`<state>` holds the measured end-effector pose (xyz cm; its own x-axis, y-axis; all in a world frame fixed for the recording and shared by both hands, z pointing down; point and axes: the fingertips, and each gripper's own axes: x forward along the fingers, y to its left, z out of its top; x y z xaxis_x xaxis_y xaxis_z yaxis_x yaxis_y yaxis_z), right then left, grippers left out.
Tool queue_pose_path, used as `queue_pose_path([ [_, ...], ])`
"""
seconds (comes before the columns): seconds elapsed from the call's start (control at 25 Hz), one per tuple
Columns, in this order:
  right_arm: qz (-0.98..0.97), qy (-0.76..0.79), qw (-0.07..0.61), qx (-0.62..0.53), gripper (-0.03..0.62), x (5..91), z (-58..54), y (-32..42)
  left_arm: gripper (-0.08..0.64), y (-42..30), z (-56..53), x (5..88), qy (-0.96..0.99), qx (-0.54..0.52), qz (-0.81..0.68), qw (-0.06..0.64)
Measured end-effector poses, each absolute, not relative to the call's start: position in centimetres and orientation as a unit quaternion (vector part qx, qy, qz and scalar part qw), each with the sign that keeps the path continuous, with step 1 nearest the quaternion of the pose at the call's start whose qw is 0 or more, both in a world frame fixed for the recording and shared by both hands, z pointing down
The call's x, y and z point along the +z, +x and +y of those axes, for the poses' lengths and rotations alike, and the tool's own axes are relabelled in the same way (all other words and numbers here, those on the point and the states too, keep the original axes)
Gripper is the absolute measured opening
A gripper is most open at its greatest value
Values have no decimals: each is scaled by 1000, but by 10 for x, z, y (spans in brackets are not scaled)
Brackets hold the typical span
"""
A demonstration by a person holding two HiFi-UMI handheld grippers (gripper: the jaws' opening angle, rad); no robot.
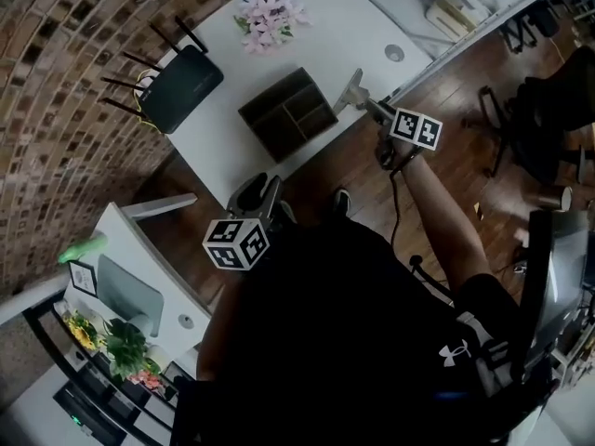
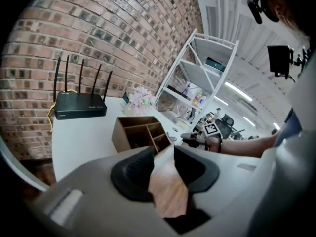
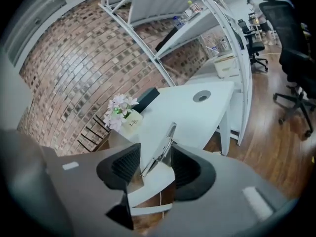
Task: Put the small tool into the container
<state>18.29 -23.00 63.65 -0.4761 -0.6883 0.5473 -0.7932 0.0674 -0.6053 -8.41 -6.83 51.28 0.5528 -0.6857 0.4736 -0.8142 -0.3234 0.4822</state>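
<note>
The task looks barely begun: nothing has gone into the container yet, and the pick-up, the carry and the drop all seem to lie ahead.

The white bench (image 1: 353,26) carries everything. On it, toward the brick wall, sit a black router (image 1: 181,86) and a pot of pink flowers (image 1: 270,12). Nearer the person stands the container (image 1: 288,111), a dark wooden box with an open top, split by dividers into one long compartment and several smaller ones. From the head view and the left gripper view every compartment that shows looks empty, though the deepest corners are in shadow.

The left hand-held gripper (image 2: 163,154) is released, its jaws parted with only floor and bench edge showing between them. It hangs off the near side of the bench, aimed at the box and holding nothing.

The right hand-held gripper (image 3: 154,154) is at the bench edge to the right of the box, and it is released too, with its jaws wide apart. The small tool (image 3: 165,139), a thin strip of bright metal, shows slantwise in the gap between them. It appears to lie on the bench close to the edge, outside the box. I judge that it is framed by the jaws rather than gripped, because the gap is far wider than the strip.
</note>
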Motion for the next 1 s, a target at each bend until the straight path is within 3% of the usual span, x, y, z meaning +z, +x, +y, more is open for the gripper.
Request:
queue_pose_path([
  [0.36,-689,470,59,548,189,691,-259,185,98,-97,-69,511,782,67,-508,355],
  [0.56,-676,407,43,613,57,699,-267,175,81,-106,-67,513,772,57,-519,362],
  [0.8,-655,380,17,653,20,696,-265,177,60,-112,-62,520,762,55,-524,377],
  [1.0,-671,401,6,623,14,681,-260,178,54,-113,-66,520,768,55,-517,374],
])
